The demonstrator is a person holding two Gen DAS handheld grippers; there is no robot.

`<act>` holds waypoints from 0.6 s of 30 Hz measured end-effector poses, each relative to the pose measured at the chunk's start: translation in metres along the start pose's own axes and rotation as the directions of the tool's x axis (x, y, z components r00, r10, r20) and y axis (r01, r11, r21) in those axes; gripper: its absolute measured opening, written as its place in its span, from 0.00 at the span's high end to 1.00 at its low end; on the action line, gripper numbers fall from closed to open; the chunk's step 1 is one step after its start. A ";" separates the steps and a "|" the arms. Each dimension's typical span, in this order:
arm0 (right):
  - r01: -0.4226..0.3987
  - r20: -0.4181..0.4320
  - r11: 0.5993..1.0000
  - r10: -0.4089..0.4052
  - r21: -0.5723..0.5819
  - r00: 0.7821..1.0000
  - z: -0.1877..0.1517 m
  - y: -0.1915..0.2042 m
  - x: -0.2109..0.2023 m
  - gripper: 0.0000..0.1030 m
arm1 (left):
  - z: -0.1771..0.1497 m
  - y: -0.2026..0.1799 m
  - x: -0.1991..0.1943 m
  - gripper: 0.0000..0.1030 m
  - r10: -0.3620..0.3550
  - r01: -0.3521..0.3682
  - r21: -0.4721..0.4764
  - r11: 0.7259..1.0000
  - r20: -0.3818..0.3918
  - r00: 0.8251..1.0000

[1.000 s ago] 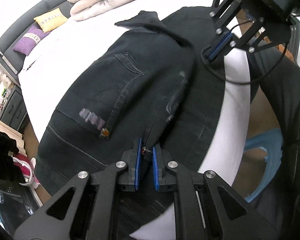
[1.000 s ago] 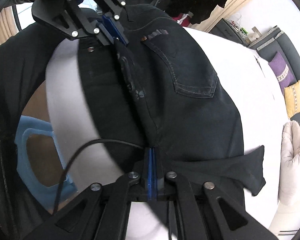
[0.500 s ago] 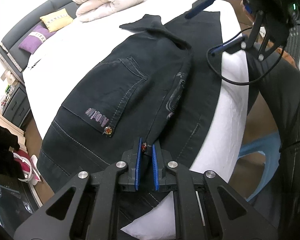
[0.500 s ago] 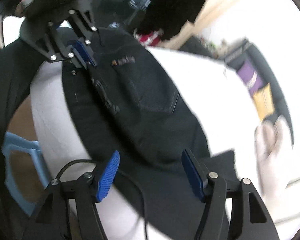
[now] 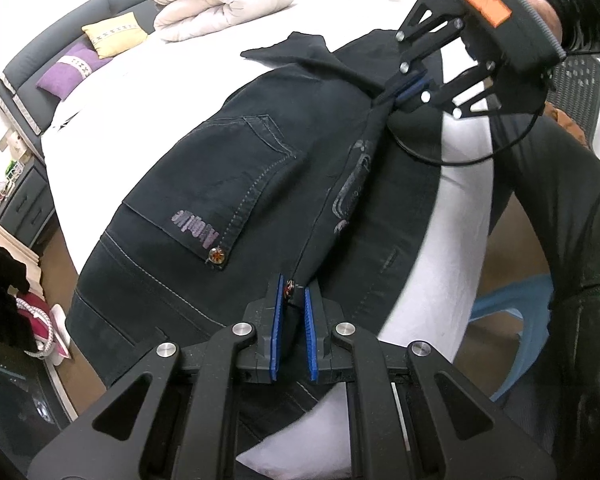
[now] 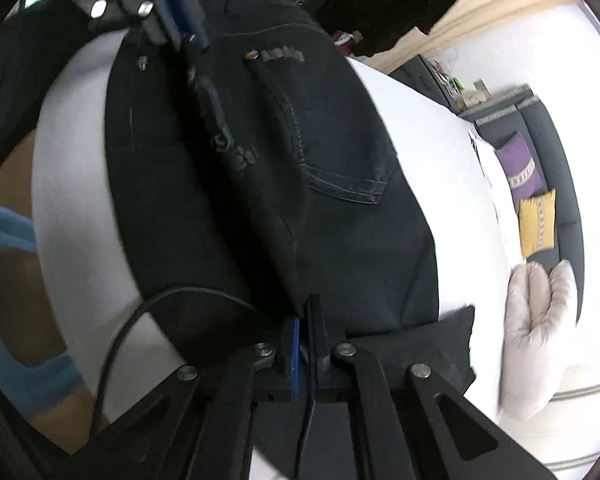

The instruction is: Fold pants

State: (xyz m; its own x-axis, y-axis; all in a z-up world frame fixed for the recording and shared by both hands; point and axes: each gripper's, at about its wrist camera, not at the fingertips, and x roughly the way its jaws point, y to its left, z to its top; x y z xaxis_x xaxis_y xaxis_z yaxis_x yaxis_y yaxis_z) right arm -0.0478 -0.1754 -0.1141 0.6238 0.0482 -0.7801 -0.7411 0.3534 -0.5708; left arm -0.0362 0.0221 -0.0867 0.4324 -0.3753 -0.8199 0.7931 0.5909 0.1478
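Lying folded lengthwise on the bed [image 5: 148,92], the black jeans [image 5: 228,184] are pinched by the left gripper [image 5: 292,320] at 6 o'clock and the right gripper [image 6: 305,354] at 1 o'clock, crosswise folds remaining.

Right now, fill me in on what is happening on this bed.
A person is folding dark pants spread on a white bed, with a claw in each hand. The left claw is shut on the fold near the waistband. The right claw is shut on the same fold, further along. The fold is not yet laid over.

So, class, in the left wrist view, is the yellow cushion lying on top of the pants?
No, the yellow cushion sits against the headboard, well away from the pants.
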 end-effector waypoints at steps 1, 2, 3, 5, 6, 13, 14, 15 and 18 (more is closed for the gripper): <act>-0.001 -0.001 1.000 0.001 0.002 1.000 -0.003 0.006 -0.005 0.97 | -0.001 -0.001 -0.001 0.91 -0.011 0.011 0.004 1.000 -0.001 1.000; -0.003 -0.005 1.000 0.002 -0.005 1.000 -0.005 0.010 -0.009 0.97 | -0.002 -0.003 -0.002 0.92 -0.016 0.016 0.010 1.000 -0.002 1.000; -0.004 -0.010 1.000 0.004 -0.015 1.000 -0.005 0.014 -0.011 0.97 | -0.003 -0.005 -0.002 0.92 -0.019 0.019 0.019 1.000 -0.006 1.000; -0.007 -0.019 1.000 0.006 -0.026 1.000 -0.007 0.020 -0.014 0.97 | -0.005 -0.009 -0.004 0.92 -0.022 0.022 0.031 0.999 -0.011 1.000; -0.010 -0.023 1.000 0.009 -0.027 1.000 -0.008 0.024 -0.015 0.97 | -0.006 -0.009 -0.004 0.92 -0.022 0.022 0.034 0.999 -0.013 1.000; 0.004 -0.056 1.000 -0.005 -0.013 0.998 -0.007 0.044 -0.013 0.97 | -0.011 -0.015 -0.004 0.92 -0.003 0.005 0.070 0.998 -0.031 1.000; 0.000 -0.066 1.000 0.000 -0.009 0.998 -0.007 0.044 -0.010 0.96 | -0.012 -0.016 -0.004 0.92 -0.005 0.007 0.073 0.997 -0.033 0.999; -0.004 -0.079 1.000 0.003 -0.013 0.997 -0.006 0.045 -0.007 0.96 | -0.013 -0.016 -0.003 0.92 -0.011 0.014 0.074 0.997 -0.037 0.999; 0.035 -0.088 0.998 -0.040 -0.059 0.995 -0.003 0.055 0.000 0.93 | -0.014 -0.017 0.000 0.91 -0.007 0.011 0.070 0.998 -0.050 0.999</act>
State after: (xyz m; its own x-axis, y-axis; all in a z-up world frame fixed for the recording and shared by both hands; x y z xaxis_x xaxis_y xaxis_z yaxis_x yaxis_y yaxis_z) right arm -0.0887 -0.1591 -0.1465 0.6287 -0.0487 -0.7761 -0.7322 0.2990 -0.6119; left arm -0.0556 0.0223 -0.0968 0.4046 -0.3429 -0.8478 0.8256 0.5357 0.1773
